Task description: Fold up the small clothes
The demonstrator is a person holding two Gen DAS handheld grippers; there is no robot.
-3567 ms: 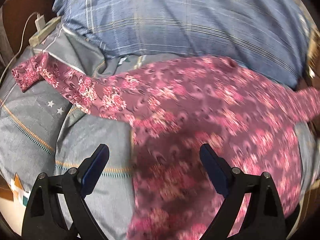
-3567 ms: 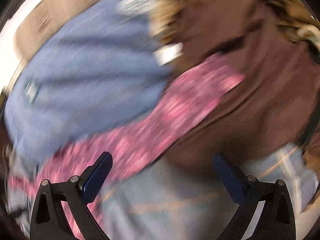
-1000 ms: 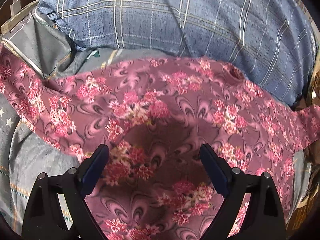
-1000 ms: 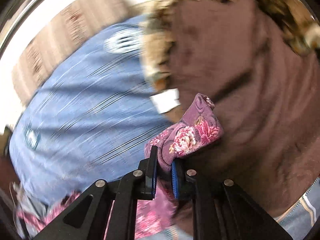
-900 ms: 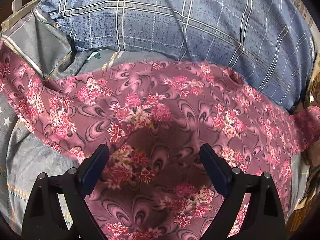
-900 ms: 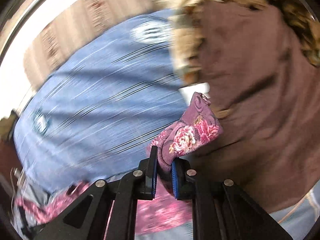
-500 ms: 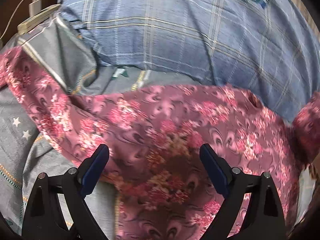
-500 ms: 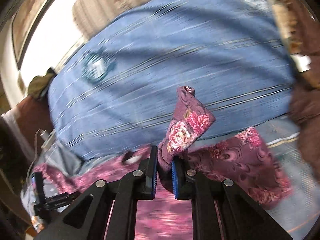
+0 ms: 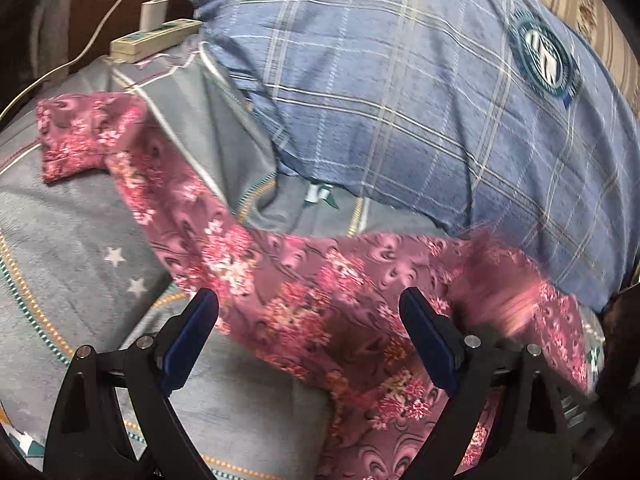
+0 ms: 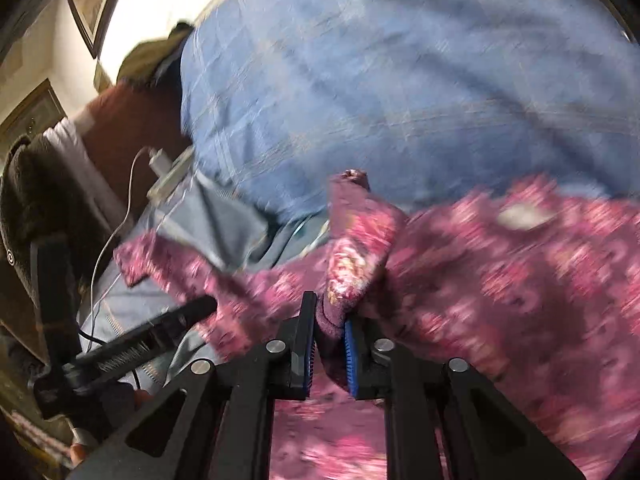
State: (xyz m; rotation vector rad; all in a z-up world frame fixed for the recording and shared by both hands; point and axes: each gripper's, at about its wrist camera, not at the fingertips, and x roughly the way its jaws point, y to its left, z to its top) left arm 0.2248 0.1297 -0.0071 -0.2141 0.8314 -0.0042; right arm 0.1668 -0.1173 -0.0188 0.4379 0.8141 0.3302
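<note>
Left wrist view: left gripper (image 9: 308, 332) with jaws spread wide, gripping nothing, hovering over the floral garment (image 9: 320, 304). Garment is thin maroon cloth with pink flower print, one long sleeve stretched across the grey star-patterned bedsheet (image 9: 72, 220). Plump blue plaid pillow (image 9: 400, 100) behind; power strip (image 9: 154, 38) at the bed edge.

Right wrist view: right gripper (image 10: 329, 346), jaws just been easing apart, a bunched sleeve cuff (image 10: 352, 252) between the pads, still pinched. Picture blurred.
</note>
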